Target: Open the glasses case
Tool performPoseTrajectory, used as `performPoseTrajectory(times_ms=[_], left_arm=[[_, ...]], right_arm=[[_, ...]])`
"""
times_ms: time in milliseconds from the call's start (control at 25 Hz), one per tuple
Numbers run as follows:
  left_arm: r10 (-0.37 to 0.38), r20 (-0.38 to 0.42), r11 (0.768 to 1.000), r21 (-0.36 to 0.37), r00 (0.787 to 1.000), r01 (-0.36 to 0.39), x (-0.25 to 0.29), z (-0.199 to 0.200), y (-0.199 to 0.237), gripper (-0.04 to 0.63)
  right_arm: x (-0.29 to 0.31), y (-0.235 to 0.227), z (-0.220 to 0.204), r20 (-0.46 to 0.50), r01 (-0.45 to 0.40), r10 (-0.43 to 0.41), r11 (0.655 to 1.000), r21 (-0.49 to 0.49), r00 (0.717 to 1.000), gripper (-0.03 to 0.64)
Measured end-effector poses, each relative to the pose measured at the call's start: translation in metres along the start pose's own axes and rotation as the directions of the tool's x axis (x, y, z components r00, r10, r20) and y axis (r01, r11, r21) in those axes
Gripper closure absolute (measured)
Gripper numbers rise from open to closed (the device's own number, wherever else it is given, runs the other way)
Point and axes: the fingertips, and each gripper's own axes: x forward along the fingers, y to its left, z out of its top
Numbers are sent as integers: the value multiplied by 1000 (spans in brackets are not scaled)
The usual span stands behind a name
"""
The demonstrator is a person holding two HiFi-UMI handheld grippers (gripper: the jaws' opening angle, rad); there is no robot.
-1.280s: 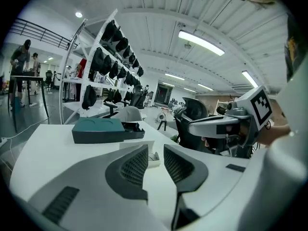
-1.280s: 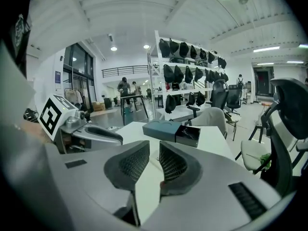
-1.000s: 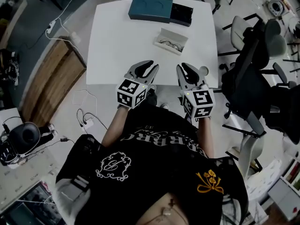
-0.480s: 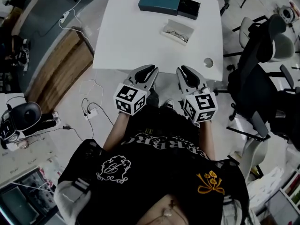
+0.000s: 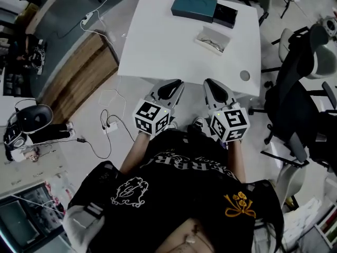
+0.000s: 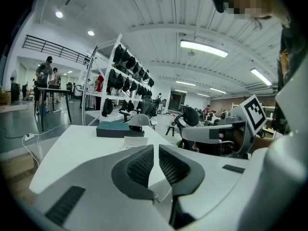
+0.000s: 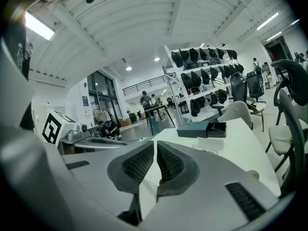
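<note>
Spread the left gripper (image 5: pixel 171 86), just narrowed to a thin empty slit, and the right gripper (image 5: pixel 215 86), just closed on nothing, then reach over the table (image 5: pixel 158 41) to the teal glasses case (image 5: pixel 194 7) at its far edge, steadying the base while easing the lid.

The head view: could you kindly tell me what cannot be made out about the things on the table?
Teal box: too small in the head view to show a lid or catch.
Glasses: tiny there; tray or case beneath, unclear.
Dark box: contents too dark and small, every view.
</note>
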Motion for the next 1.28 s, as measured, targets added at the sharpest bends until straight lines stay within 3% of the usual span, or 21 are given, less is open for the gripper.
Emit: performPoseTrajectory(times_ms=[960,1280], left_arm=[[-89,42,996,28,995,88,-152,-45,9,561],[-121,59,992,38,991,119,-183,-62,-1,561]], right_arm=[[-8,159,-46,-8,15,-15,998,67,1000,612],[-24,195,-59,-6,37,-38,999,-24,999,604]])
